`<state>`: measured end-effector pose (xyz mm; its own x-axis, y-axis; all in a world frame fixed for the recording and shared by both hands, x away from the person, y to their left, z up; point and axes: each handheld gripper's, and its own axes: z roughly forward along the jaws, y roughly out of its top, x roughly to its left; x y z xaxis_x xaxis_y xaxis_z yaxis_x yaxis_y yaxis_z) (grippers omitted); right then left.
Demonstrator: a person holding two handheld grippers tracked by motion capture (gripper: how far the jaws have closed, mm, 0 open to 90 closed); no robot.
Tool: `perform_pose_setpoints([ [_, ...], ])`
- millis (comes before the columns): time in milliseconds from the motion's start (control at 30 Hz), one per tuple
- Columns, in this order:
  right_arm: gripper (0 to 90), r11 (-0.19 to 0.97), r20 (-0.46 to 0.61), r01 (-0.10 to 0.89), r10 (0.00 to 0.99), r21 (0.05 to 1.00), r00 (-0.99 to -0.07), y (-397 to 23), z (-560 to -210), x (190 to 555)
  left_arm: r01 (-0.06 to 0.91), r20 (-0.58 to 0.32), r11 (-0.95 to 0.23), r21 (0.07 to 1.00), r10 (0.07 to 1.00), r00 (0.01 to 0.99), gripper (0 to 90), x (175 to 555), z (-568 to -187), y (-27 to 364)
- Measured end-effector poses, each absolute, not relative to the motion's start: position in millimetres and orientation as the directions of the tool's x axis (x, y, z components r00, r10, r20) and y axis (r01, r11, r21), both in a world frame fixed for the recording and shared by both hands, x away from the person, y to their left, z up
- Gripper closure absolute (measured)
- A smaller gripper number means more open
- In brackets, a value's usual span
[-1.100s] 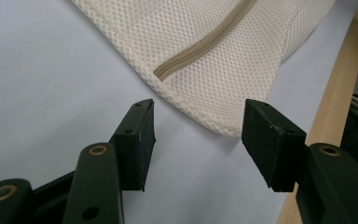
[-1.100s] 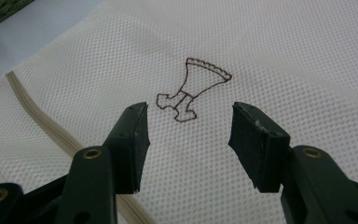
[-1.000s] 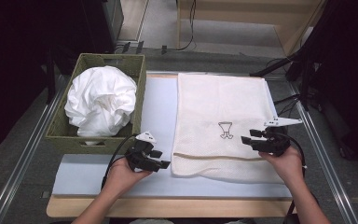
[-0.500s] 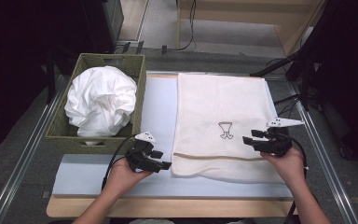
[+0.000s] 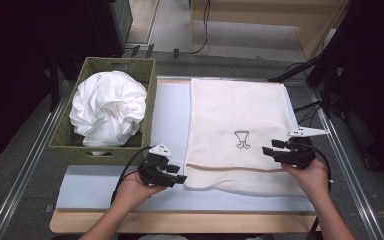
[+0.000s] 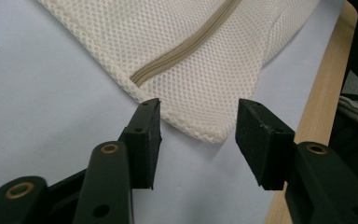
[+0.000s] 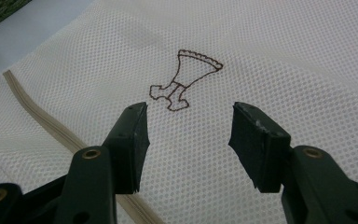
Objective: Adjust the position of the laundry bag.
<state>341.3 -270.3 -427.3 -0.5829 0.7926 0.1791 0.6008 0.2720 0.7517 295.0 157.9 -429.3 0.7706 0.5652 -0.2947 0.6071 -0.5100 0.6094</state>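
Observation:
A cream mesh laundry bag (image 5: 235,115) lies flat on the pale blue mat (image 5: 167,110), with a brown goblet emblem (image 5: 242,139) and a tan zipper (image 6: 182,51) near its front end. My left gripper (image 5: 178,179) rests at the bag's near left corner. Its jaws have just been closing, and the corner (image 6: 205,133) lies between them (image 6: 198,116) with the pads clear of it. My right gripper (image 5: 267,151) hovers open over the bag's right side, its jaws (image 7: 189,119) just short of the emblem (image 7: 182,79), nothing held.
A green woven basket (image 5: 100,152) at the left holds a crumpled white cloth (image 5: 107,107). The wooden table edge (image 5: 180,220) runs along the front. Metal rails flank the table, and cables trail from both grippers.
The left gripper's jaws stand a little narrower around the bag's corner. The right gripper and the bag have not moved.

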Motion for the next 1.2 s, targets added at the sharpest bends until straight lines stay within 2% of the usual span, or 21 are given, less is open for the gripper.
perform_pose_setpoints([
  [233,46.8,0.269,0.182,0.602,0.793,0.752,-0.582,-271.1,-427.0,341.6,0.631,-0.308,-0.501,0.592,0.583,0.752,56.9,294.8,-428.7,157.7],
  [600,47.4,0.253,0.177,0.602,0.809,0.757,-0.561,-277.9,-424.8,337.3,0.645,-0.308,-0.512,0.567,0.595,0.742,41.0,296.2,-430.9,151.2],
  [1200,49.1,0.196,0.153,0.623,0.874,0.758,-0.462,-314.3,-426.3,333.6,0.633,-0.295,-0.526,0.568,0.587,0.754,38.4,292.7,-438.8,135.5],
])
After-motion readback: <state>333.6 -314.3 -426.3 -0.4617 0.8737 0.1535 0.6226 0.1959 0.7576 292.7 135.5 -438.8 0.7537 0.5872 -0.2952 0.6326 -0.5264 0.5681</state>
